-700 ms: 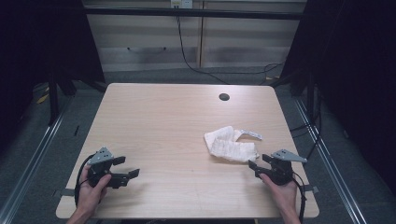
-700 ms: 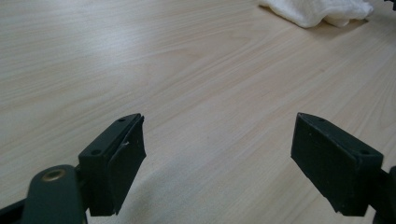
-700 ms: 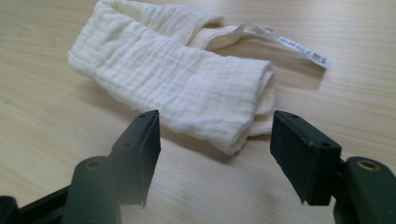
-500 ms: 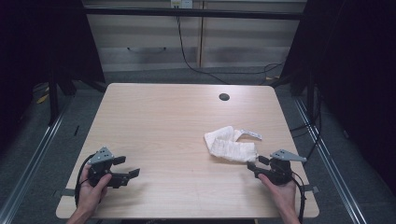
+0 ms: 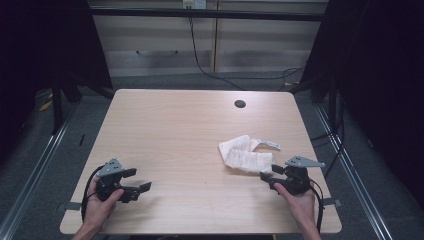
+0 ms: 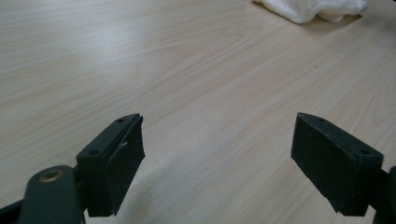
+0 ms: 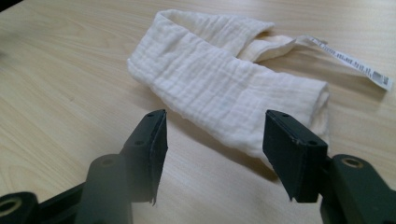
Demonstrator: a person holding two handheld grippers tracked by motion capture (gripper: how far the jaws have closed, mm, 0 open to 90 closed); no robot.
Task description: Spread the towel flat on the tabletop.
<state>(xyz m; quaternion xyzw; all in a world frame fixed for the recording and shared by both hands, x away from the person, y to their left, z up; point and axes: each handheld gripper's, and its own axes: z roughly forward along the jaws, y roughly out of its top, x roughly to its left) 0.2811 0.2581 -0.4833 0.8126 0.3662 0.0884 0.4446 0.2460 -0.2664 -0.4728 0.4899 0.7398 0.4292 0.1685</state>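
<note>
Room: dark around my station, with pale cabinet fronts (image 5: 200,45) and a black cable (image 5: 200,55) hanging behind the table
Surface: light wood-grain table (image 5: 170,130) with a round black grommet hole (image 5: 240,104) near its far edge
Cloth: I see a white, folded muslin cloth (image 5: 245,154) lying flat on the right half of the table; in the right gripper view its weave is crinkled and it is doubled over into a thick band (image 7: 224,84)
Label: a narrow white printed tag (image 7: 350,60) trails from the cloth's far side and lies flat on the wood
Left gripper: my left gripper (image 5: 137,181) sits low at the near left of the table, held by my left hand (image 5: 100,205), well apart from the cloth
Left jaws: spread wide in the left gripper view, with bare wood between them and nothing held; the cloth's edge (image 6: 313,9) shows far off at the top
Right gripper: my right gripper (image 5: 267,173) is at the near right, held by my right hand (image 5: 300,200), just beside the cloth's near edge
Right jaws: parted, holding nothing; the cloth lies just beyond the tips, and I cannot tell whether the right jaw touches it
</note>
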